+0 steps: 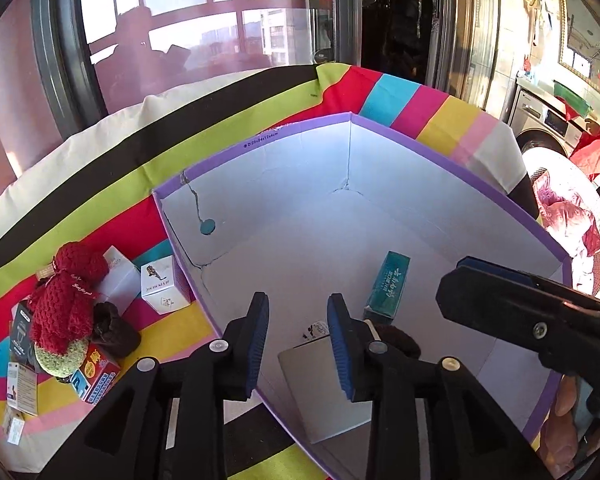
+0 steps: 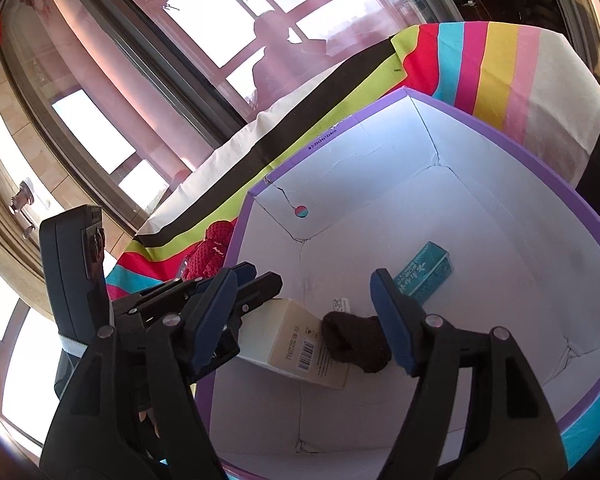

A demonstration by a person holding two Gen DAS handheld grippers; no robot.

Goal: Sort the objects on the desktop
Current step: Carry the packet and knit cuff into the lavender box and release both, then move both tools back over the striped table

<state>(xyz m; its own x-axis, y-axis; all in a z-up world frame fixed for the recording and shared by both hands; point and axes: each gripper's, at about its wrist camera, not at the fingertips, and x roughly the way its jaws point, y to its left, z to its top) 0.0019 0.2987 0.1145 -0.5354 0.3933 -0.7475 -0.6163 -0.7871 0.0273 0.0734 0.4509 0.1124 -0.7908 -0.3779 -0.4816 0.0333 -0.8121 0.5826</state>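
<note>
Both tools hang empty over the purple-rimmed box (image 2: 452, 110), left tool (image 1: 298, 344) slightly parted, right tool (image 2: 304, 320) spread wide, while the remaining red knitted doll (image 1: 66, 300) sits out on the striped desk (image 1: 112, 152), nearest the left hand.

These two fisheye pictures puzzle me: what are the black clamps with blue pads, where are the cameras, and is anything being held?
Each clamp is a hand-held tool carried by a person, with a camera looking along its fingers. The left tool and right tool both hover over a white purple-rimmed storage box, jaws open, gripping nothing. Inside lie a cream carton, a brown knitted piece and a teal packet. On the striped cloth wait a red knitted doll and small boxes.
</note>
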